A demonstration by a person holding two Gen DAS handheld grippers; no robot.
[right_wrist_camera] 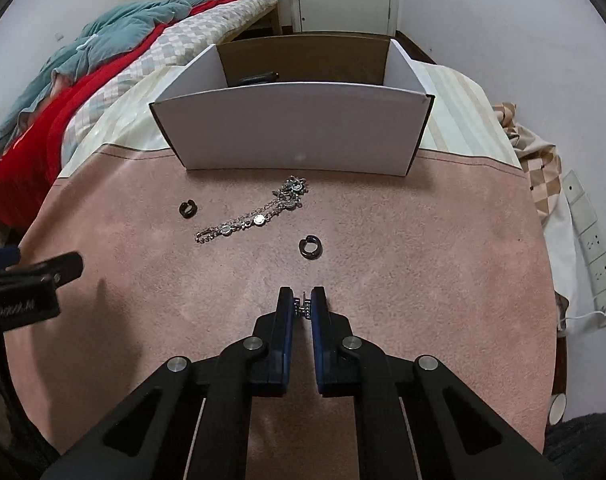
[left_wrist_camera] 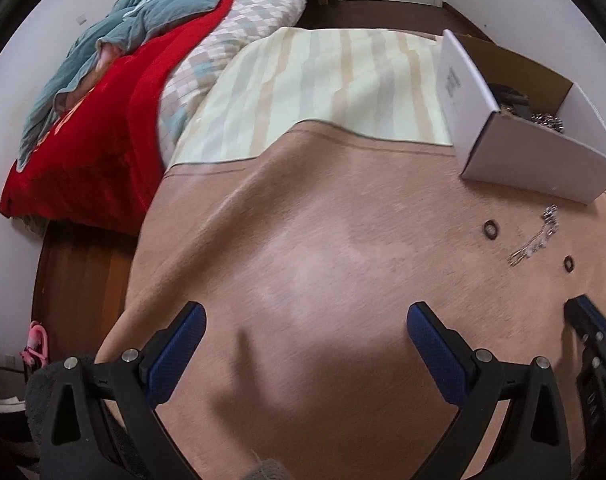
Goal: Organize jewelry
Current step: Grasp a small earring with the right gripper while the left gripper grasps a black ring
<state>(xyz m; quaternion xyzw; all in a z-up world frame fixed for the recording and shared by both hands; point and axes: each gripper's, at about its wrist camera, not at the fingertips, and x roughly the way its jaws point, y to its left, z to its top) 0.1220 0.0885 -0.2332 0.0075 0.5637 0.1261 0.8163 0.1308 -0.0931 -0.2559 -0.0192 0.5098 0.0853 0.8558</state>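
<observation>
We hold two grippers over a pink cloth on the bed [right_wrist_camera: 423, 240], and take the white cardboard box [right_wrist_camera: 295, 124] at the far side of the cloth as our landmark.

The right gripper [right_wrist_camera: 302, 300] has its blue fingers [right_wrist_camera: 286, 308] closed on a small silver piece of jewelry [right_wrist_camera: 304, 305], too small to identify, which stands between the tips. It sits well on the near side of the box, roughly in line with the middle of the front wall.

Between the box and that gripper lie three loose pieces. A silver chain bracelet [right_wrist_camera: 255, 216] lies just in front of the box, its long axis running diagonally: the charm cluster points toward the box wall, the clasp end points away and to the left. A dark ring [right_wrist_camera: 188, 208] lies left of the chain, and a second dark ring [right_wrist_camera: 310, 247] lies nearer the right gripper.

The left gripper [left_wrist_camera: 305, 322] hangs with fingers [left_wrist_camera: 437, 344] wide apart and nothing between them, well to the left of the box and all the jewelry.

We judge the right hand nearer the box, so carrying the held piece straight ahead, over the chain, and into the box is the likely next step. Inside the box, dark items and something beaded already show.
</observation>
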